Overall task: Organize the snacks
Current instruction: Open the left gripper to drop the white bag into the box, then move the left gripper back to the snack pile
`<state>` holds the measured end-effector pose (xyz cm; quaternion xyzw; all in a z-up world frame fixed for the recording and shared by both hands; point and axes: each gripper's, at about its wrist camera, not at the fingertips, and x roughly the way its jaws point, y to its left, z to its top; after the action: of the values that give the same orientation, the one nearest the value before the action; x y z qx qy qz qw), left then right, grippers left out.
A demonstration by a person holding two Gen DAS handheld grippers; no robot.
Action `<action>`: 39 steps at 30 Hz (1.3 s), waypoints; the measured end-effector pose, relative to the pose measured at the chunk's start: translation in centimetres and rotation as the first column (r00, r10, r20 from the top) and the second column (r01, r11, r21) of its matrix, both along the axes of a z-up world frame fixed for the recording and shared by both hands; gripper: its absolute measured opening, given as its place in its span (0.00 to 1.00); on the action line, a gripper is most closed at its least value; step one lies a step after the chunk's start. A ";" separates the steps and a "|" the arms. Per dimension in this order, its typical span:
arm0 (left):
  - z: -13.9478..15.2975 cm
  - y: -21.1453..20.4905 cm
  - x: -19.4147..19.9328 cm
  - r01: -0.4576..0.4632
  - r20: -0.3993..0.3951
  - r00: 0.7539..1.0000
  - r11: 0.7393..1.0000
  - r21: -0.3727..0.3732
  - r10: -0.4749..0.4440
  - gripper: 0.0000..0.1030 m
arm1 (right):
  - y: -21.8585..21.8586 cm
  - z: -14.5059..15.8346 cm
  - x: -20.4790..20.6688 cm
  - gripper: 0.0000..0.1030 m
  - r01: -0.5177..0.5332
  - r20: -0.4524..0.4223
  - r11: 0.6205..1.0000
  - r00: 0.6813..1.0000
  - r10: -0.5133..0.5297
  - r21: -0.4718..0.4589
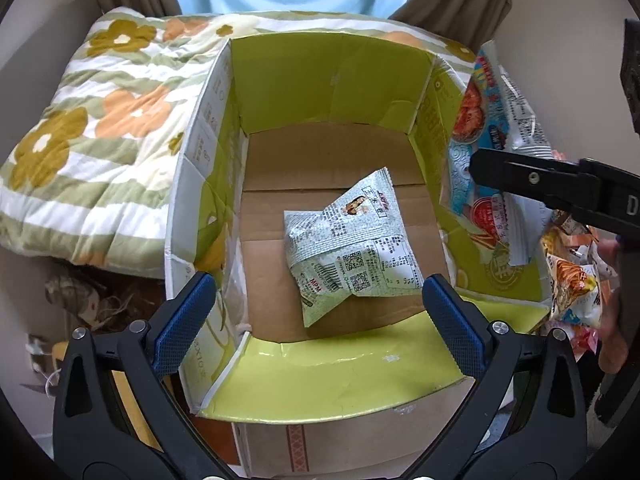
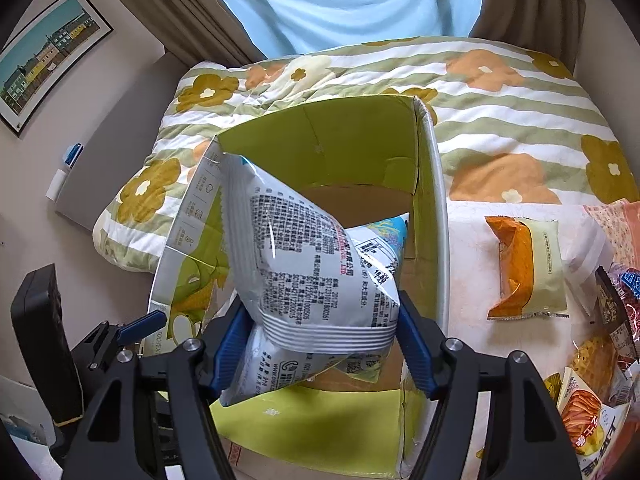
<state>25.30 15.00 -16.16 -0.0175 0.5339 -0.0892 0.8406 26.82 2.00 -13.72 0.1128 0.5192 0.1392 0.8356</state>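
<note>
Cardboard box: matt brown floor, glossy green flaps. Snack packet: crinkled shiny foil. Quilt: soft cloth. Tool pads: textured blue rubber.

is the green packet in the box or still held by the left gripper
In the box. The pale green packet lies loose on the cardboard box floor, and the left gripper fingers stand wide apart, touching nothing.

- floral quilt, green-striped, folded on bed
- brown curtains flanking pale blue drape
- framed picture of houses on wall, left
</note>
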 end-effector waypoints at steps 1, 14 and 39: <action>0.2 0.2 -0.2 -0.004 0.008 1.000 1.000 -0.004 0.004 0.99 | 0.1 -0.1 0.1 0.74 0.015 -0.006 1.000 1.000 -0.015 -0.008; 3.1 1.1 -3.3 -0.011 0.101 0.995 1.000 -0.009 0.012 0.99 | 0.5 1.1 -3.3 1.00 -0.013 0.086 1.000 0.996 0.012 0.004; 9.4 -10.3 -9.7 0.194 0.274 0.949 0.974 -0.120 -0.156 0.99 | -15.1 8.6 -16.1 1.00 0.237 0.275 0.970 0.937 -0.215 -0.050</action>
<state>15.57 4.67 -6.80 -0.0193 0.4093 -0.2038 0.8892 10.76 -13.06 -5.08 0.1175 0.3904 0.0348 0.9124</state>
